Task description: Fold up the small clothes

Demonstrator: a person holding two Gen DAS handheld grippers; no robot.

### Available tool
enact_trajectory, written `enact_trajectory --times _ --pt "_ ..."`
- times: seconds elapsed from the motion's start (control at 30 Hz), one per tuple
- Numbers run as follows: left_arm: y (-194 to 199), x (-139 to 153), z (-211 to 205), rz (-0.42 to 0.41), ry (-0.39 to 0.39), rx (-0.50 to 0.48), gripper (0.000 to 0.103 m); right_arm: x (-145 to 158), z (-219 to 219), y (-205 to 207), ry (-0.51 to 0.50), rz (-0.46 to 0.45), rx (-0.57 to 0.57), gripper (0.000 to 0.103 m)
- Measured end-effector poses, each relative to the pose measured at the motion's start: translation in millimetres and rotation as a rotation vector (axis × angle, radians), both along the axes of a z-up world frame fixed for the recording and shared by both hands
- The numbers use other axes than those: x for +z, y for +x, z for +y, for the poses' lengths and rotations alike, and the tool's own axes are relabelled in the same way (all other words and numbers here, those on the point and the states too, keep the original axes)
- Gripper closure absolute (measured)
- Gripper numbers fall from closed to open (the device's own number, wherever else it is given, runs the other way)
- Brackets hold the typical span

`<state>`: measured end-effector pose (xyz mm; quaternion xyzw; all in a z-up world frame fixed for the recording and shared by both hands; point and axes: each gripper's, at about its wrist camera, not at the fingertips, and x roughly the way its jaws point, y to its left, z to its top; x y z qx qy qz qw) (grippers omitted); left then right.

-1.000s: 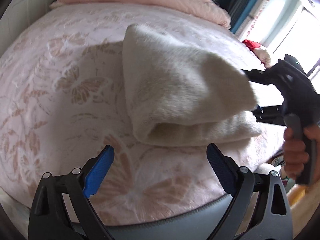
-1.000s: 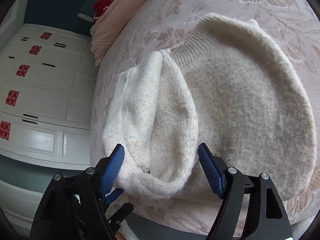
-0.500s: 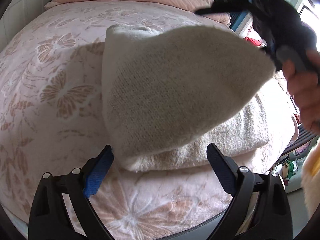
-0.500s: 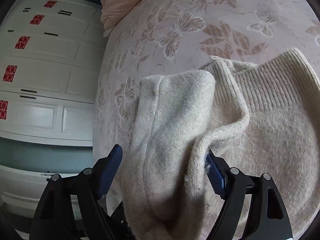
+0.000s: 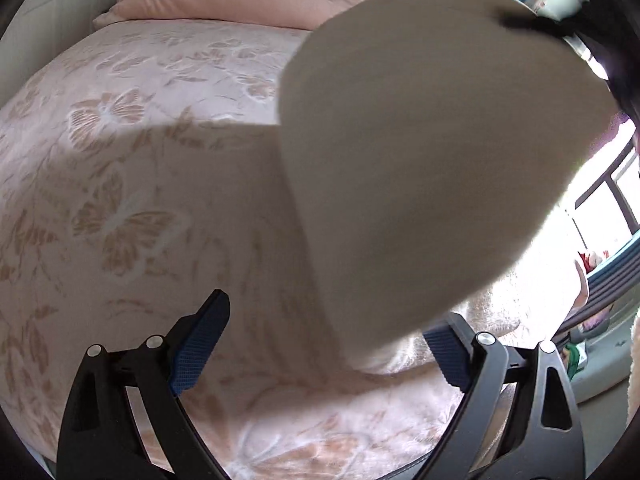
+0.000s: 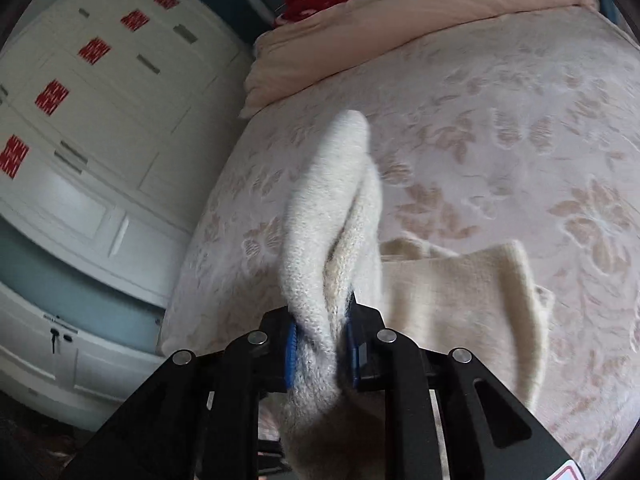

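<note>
bed [image 5: 132,184]: pink butterfly-pattern cover fills both views; a folded pink quilt [image 6: 420,28] lies across its far end at 12 o'clock.
wardrobe [image 6: 84,132]: white doors with red stickers, at 9 o'clock in the right wrist view.
sweater [image 5: 432,168]: cream knit, one part lifted off the bed and blurred, filling 1 to 3 o'clock in the left wrist view; the rest lies on the cover at 4 o'clock in the right wrist view.
right gripper [image 6: 322,346]: jaws closing, blue pads pinching a bunched fold of the sweater.
left gripper [image 5: 320,354]: jaws wide apart, nothing gripped; the sweater's hanging edge overlaps its right finger.
</note>
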<state>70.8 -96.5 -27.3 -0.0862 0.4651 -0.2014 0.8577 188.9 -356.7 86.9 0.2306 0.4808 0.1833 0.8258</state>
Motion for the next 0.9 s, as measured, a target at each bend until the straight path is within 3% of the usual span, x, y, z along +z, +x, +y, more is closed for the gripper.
enact_trajectory --times 0.1,0.17,0.2,0.3,0.47,0.53,0.57,0.6,0.67,0.73,0.83,0.9 --pt "4.9 -13.9 -17.5 0.040 0.000 -0.002 0.017 -78.4 -68.8 -18.2 0.025 0.149 -0.127 0.082" --pt "6.5 -23.3 -29.2 0.073 -0.002 -0.004 0.022 -134.9 -89.2 -29.4 0.009 0.286 -0.186 0.079" --pt "6.1 -24.4 -33.2 0.079 -0.002 0.001 0.025 -146.5 -93.6 -36.9 0.035 0.290 -0.198 0.076" --pt "0.7 -15.1 -38.5 0.034 0.040 0.001 0.032 -140.0 -100.4 -60.6 0.151 0.185 -0.255 0.066" --pt "-6.7 1.8 -42.2 -0.043 0.111 -0.053 0.036 -115.1 -89.4 -113.9 0.136 0.087 -0.287 0.046" --pt "-8.7 4.5 -47.6 -0.057 0.133 -0.089 0.039 -120.3 -83.2 -132.8 0.168 0.079 -0.273 0.046" --pt "-10.9 5.7 -50.5 -0.070 0.144 -0.105 0.043 -122.7 -80.0 -138.0 0.167 0.082 -0.260 0.046" --pt "-11.5 5.3 -55.7 -0.070 0.157 -0.136 0.055 -126.3 -74.4 -138.2 0.136 0.087 -0.247 0.049" --pt "-7.1 3.5 -62.5 -0.061 0.210 -0.140 0.065 -133.9 -65.8 -132.7 0.060 0.100 -0.235 0.089" --pt "-3.0 7.6 -56.7 -0.031 0.202 -0.145 0.074 -128.3 -72.0 -136.9 0.104 0.067 -0.244 0.091" --pt "0.1 13.9 -38.8 0.010 0.187 -0.148 0.079 -93.2 -75.1 -161.2 0.114 -0.014 -0.225 0.094" --pt "-2.4 4.8 -35.4 0.035 0.215 -0.158 0.080 -105.0 -67.7 -171.6 0.055 0.038 -0.199 0.094"
